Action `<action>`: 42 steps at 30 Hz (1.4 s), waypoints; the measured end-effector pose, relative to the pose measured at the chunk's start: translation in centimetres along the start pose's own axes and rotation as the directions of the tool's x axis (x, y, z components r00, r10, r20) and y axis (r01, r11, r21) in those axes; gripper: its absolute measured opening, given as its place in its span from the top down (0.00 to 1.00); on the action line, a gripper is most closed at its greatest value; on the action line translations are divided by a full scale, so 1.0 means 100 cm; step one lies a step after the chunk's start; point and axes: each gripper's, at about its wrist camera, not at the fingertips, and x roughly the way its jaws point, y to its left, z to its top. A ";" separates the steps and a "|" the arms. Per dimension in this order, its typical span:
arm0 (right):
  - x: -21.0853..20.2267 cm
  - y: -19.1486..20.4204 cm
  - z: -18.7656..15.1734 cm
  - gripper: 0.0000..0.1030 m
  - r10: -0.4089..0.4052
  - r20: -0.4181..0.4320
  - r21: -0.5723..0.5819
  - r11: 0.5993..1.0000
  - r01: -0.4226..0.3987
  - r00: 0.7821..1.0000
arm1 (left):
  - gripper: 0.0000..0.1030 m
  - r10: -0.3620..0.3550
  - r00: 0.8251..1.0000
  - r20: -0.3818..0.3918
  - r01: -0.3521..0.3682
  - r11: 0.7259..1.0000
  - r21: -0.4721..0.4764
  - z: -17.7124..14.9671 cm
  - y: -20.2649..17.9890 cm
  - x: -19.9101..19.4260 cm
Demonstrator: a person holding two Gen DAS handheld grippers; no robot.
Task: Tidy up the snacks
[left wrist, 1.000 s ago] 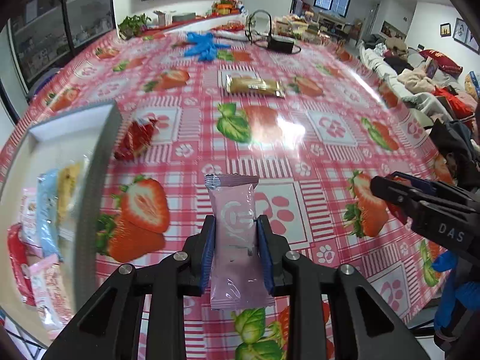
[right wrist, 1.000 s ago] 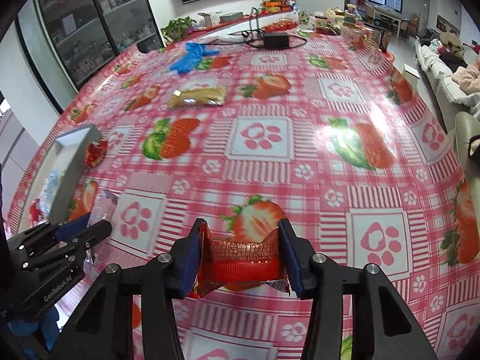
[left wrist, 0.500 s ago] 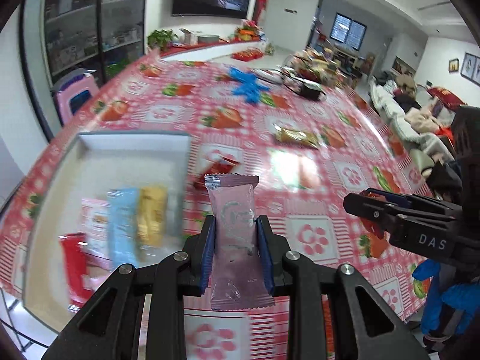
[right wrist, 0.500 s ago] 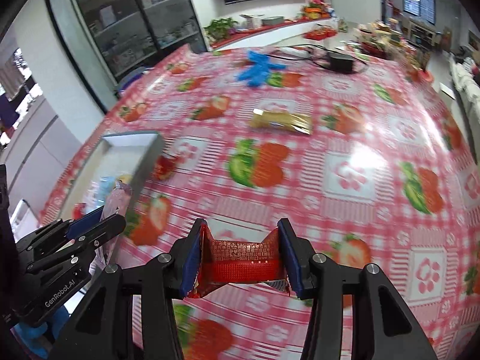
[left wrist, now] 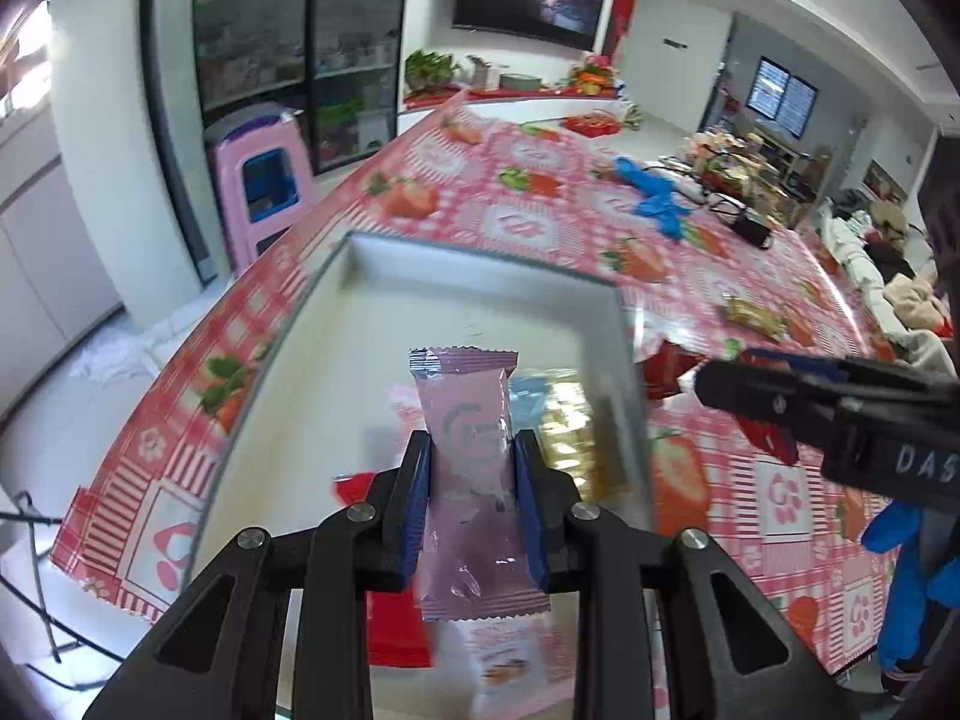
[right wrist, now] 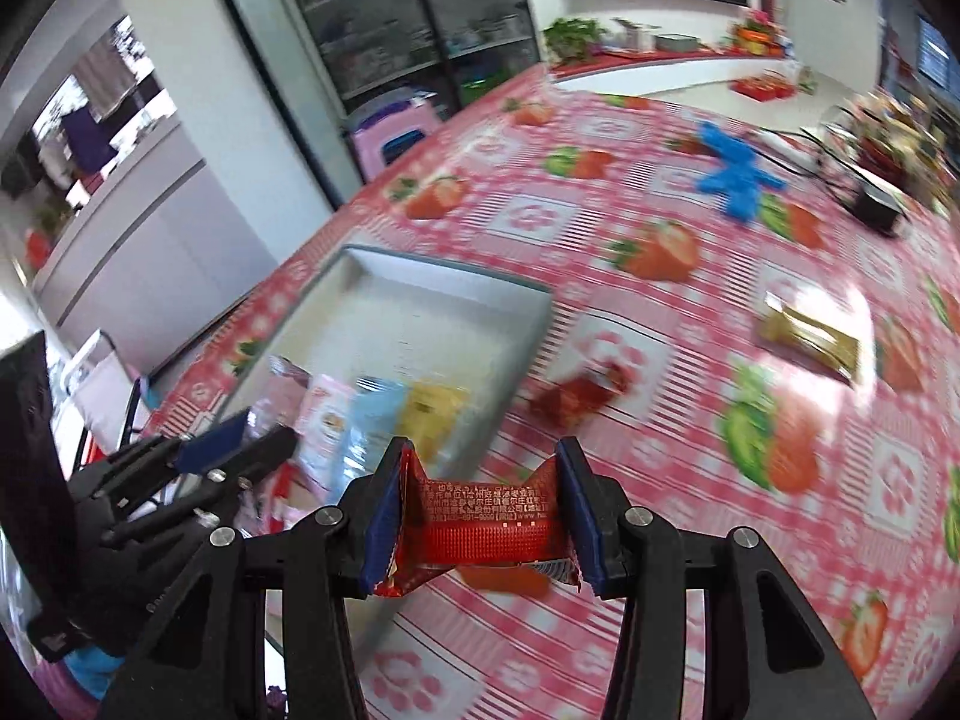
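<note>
My left gripper (left wrist: 471,474), clamped on the pink packet (left wrist: 474,468), hangs over the tray (left wrist: 480,312); my right gripper (right wrist: 480,510), clamped on the red packet (right wrist: 486,531), has the tray at upper left.

Your left gripper (left wrist: 471,504) has black arms and blue pads on its fingers (left wrist: 417,504), around a pale pink wrapper (left wrist: 474,468). Your right gripper (right wrist: 480,516) matches, on a red wrapper (right wrist: 483,531) with small print. The worktop (right wrist: 690,432) wears red-and-white check with strawberries and paw prints. The tray (left wrist: 456,300) is white, grey-rimmed.
</note>
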 end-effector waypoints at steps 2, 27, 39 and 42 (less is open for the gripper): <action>0.012 0.015 0.010 0.52 0.021 -0.014 -0.016 1.000 -0.021 1.000 | 0.71 0.003 1.000 -0.009 -0.003 1.000 -0.011 -0.001 0.007 0.004; -0.026 -0.105 0.050 0.19 -0.132 -0.001 0.198 0.972 0.129 0.991 | 0.21 -0.066 0.997 0.030 0.061 0.989 0.138 0.038 -0.046 -0.021; -0.002 -0.218 0.009 0.19 -0.280 -0.081 0.432 0.855 0.287 0.956 | 0.21 0.023 1.000 -0.016 -0.014 0.902 0.433 0.043 -0.174 0.068; 0.008 -0.228 0.013 0.19 -0.295 -0.058 0.439 0.850 0.290 0.954 | 0.21 0.064 0.997 -0.043 -0.038 0.895 0.444 0.044 -0.185 0.095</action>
